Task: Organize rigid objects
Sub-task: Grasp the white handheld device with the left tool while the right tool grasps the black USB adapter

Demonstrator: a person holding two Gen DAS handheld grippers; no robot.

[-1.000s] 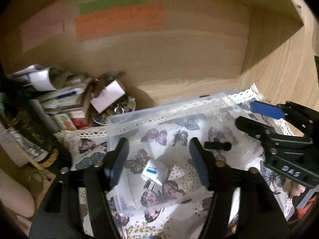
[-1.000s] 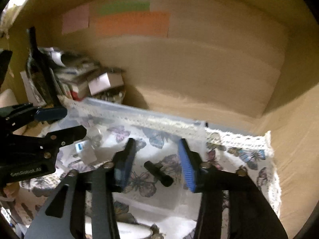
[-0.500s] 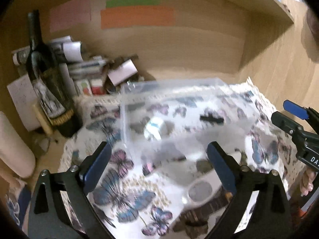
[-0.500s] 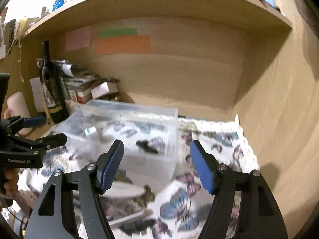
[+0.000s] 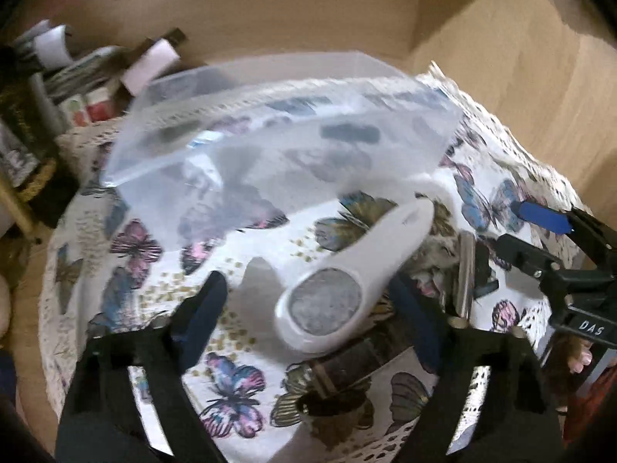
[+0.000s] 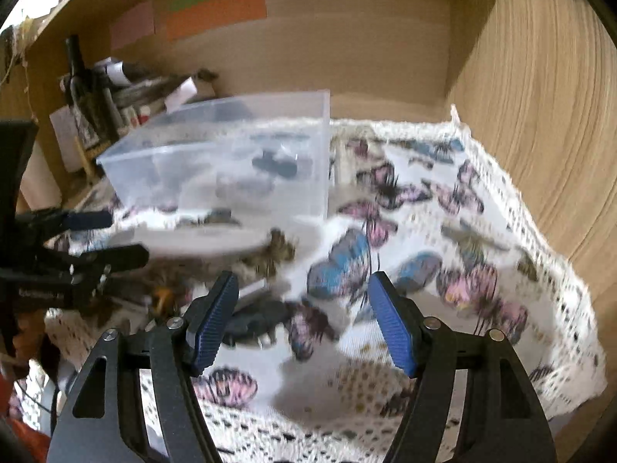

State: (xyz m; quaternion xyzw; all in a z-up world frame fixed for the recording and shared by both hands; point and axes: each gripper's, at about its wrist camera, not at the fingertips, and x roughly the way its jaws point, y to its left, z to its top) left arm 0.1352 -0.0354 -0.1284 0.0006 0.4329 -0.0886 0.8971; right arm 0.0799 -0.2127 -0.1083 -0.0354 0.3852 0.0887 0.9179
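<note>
A clear plastic box (image 5: 277,131) stands on the butterfly tablecloth (image 5: 127,247) and holds a small black part (image 6: 275,164). In front of it lies a white teardrop-shaped device (image 5: 347,281) with a grey round face, next to a dark strap (image 5: 347,362) and a metal rod (image 5: 464,274). My left gripper (image 5: 308,308) is open, its fingers on either side of the white device. My right gripper (image 6: 300,320) is open and empty over the cloth, right of a black object (image 6: 254,320).
A dark bottle (image 6: 77,73) and a pile of boxes and papers (image 5: 88,77) stand at the back left. Wooden walls close the back and right sides (image 6: 540,115). Coloured paper strips (image 6: 216,11) are stuck on the back wall.
Both grippers pulled back out of the box and came down toward the items in front of it. The left one now straddles the white device.
</note>
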